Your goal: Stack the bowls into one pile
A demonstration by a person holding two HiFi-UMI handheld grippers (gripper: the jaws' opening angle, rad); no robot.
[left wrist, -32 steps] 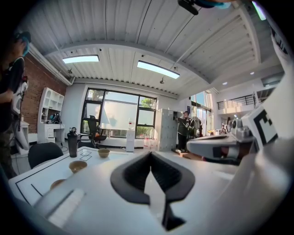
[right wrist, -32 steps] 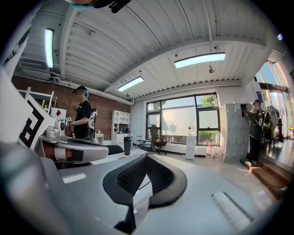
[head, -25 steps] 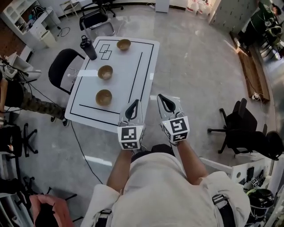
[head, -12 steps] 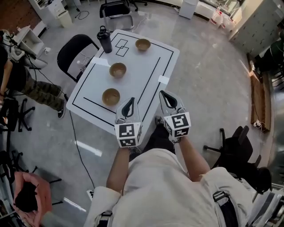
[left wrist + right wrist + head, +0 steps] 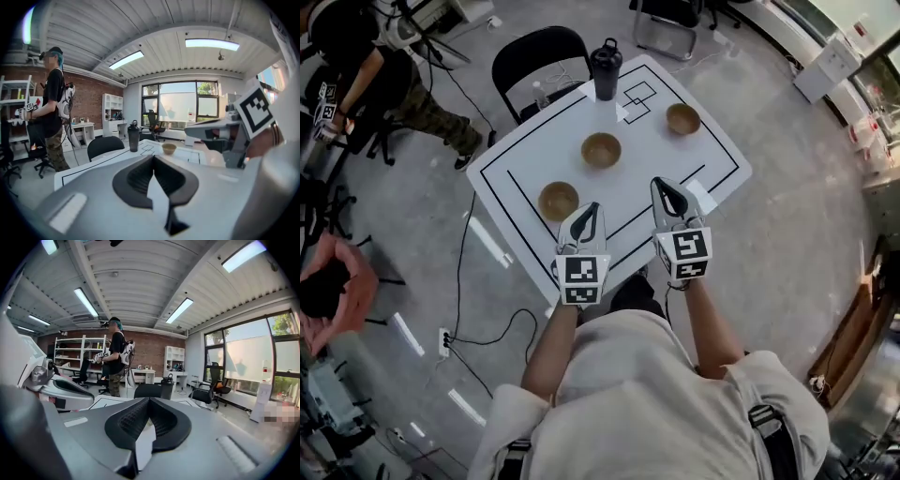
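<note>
Brown bowls unstacked on a white table (image 5: 534, 159); both grippers empty.
The near bowl (image 5: 558, 200), middle bowl (image 5: 601, 149) and far bowl (image 5: 682, 118) sit well apart. The left gripper (image 5: 589, 208) and right gripper (image 5: 664, 187) hover over the table's near edge, jaws closed on nothing. A black bottle (image 5: 604, 70) stands beyond.

My room is bright and evenly lit; ceiling light strips (image 5: 86, 301) and the window (image 5: 180, 105) glare white; both gripper views bend strongly toward dark round edges; shadows stay soft.
</note>
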